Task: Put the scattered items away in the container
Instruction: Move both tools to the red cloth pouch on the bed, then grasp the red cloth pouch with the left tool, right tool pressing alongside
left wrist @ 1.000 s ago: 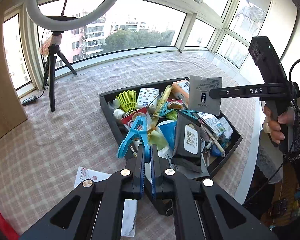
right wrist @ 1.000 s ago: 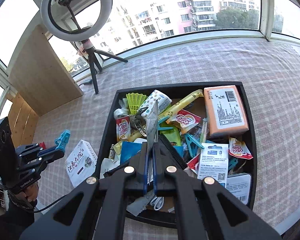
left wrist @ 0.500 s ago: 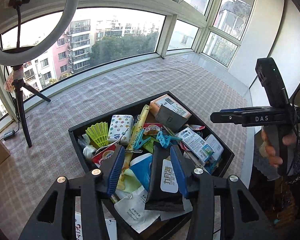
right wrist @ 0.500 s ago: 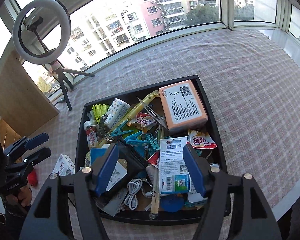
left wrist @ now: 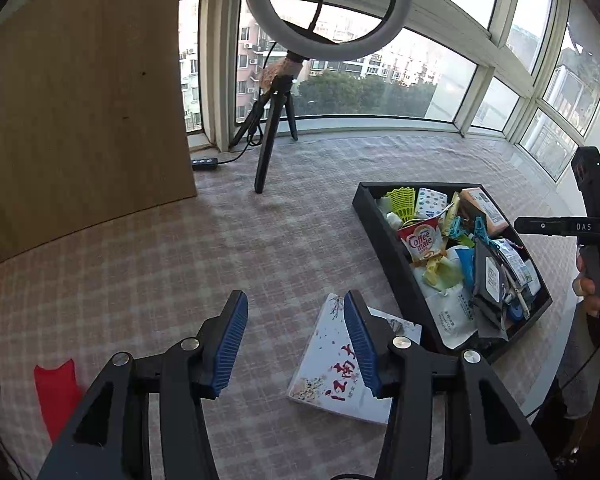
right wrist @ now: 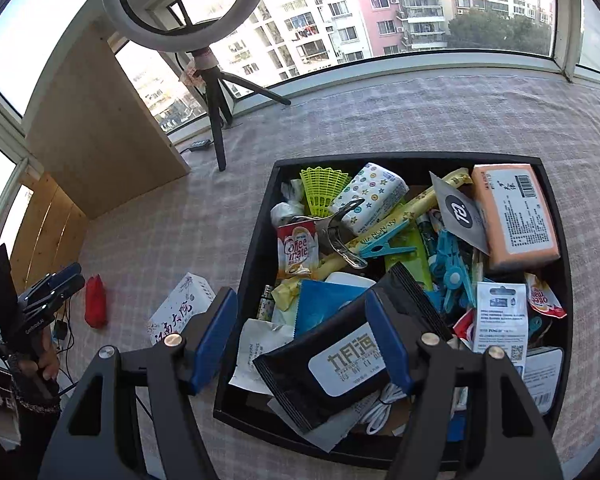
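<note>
The black tray (right wrist: pixel 260 216) is heaped with packets, blue clips and a grey sachet (right wrist: pixel 460 212). My right gripper (right wrist: pixel 300 296) hangs open over the tray's near left corner, above a black wipes pack (right wrist: pixel 340 364), holding nothing. My left gripper (left wrist: pixel 294 300) is over the checked cloth left of the tray (left wrist: pixel 384 236). Its jaws are opening and nothing is between them. A white flowered box (left wrist: pixel 332 364) lies on the cloth partly under its right finger. A red item (left wrist: pixel 56 392) lies at the far left. The box (right wrist: pixel 182 312) and red item (right wrist: pixel 95 300) also show left of the tray.
A ring light on a black tripod (left wrist: pixel 270 136) stands at the back, with a cable switch (left wrist: pixel 205 163) beside it. A wooden panel (left wrist: pixel 80 100) rises at the back left. Windows ring the table. A hand (left wrist: pixel 588 292) holds the right gripper (left wrist: pixel 518 226) beyond the tray.
Both grippers have gone from shut to open. The blue clip and the grey sachet now lie in the tray. My left gripper swung left, off the tray, toward the white box.
</note>
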